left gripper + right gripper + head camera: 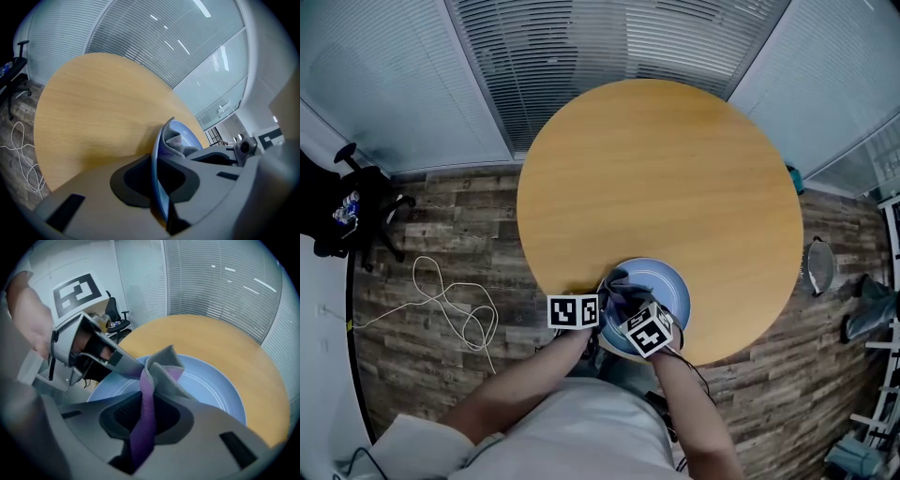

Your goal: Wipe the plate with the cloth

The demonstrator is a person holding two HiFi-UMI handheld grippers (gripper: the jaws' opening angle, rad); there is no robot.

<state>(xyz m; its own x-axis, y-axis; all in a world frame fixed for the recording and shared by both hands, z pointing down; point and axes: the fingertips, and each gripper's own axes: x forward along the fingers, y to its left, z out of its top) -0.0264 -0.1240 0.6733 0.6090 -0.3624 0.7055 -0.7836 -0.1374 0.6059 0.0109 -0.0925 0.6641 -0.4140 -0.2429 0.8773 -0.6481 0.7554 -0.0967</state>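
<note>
Now | left hand-held gripper (158, 183) pinches rim of plate (211, 385) | right hand-held gripper (143, 420) pinches cloth (161, 366) on plate

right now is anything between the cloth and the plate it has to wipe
Nothing visible does. The right gripper holds the purple-grey cloth against the blue plate; the left gripper only clamps that plate's near rim, beside the cloth.

Plate (211, 385): smooth, light blue, faint sheen.
Cloth (164, 366): soft textile, fine nubbed grey face, purple reverse, matt.
Table (656, 169): smooth wood-look top, satin.
Floor (450, 225): wood-grain planks, weathered look, matt.
Right gripper (145, 413): grey matt shell, dark matt pads (119, 416).
Left gripper (158, 164): same finish.
</note>
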